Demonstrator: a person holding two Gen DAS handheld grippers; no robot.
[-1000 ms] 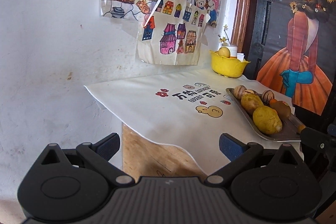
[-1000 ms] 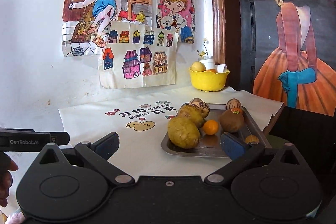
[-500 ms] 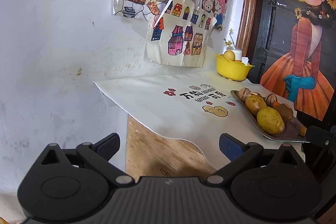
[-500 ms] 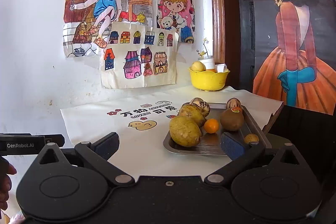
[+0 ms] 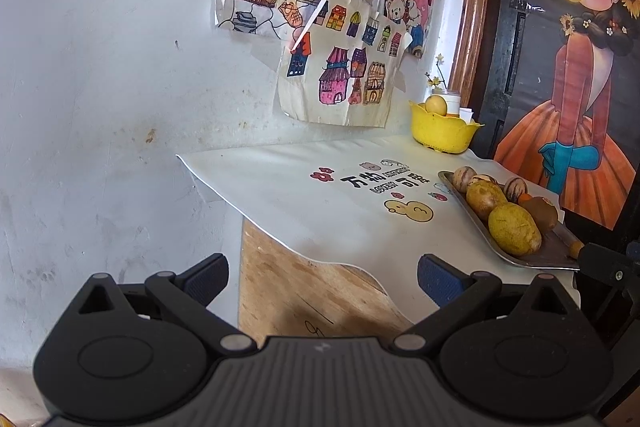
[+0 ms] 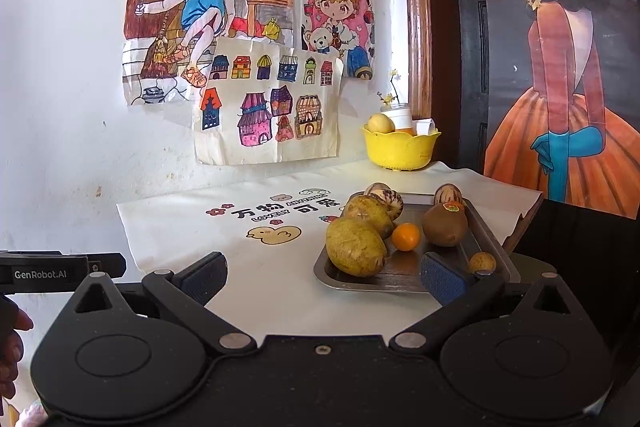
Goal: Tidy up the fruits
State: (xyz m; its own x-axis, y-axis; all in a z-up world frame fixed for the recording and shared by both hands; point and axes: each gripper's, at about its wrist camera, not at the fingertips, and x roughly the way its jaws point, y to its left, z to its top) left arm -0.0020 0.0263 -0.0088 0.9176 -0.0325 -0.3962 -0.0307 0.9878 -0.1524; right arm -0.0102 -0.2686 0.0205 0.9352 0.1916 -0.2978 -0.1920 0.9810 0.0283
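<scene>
On white printed cloth over table: metal tray w/ fruit, near front-right edge. Nearest corner: large yellow-green fruit, touching 2nd yellowish fruit behind it. Small orange citrus between those and brown kiwi w/ sticker. Striped roundish fruits at far end of tray. Small tan fruit at near right rim. Yellow bowl at back of table by wall, well apart from tray; holds pale round fruit and white container, partly hidden.

Right gripper: fingers spread wide, empty, short of table edge; right blue pad overlaps tray's near rim in view, contact not determinable. Left gripper: spread wide, empty, off table's left-front corner, bare wood of table side ahead. Tray to its right. Drawings taped on wall behind.
</scene>
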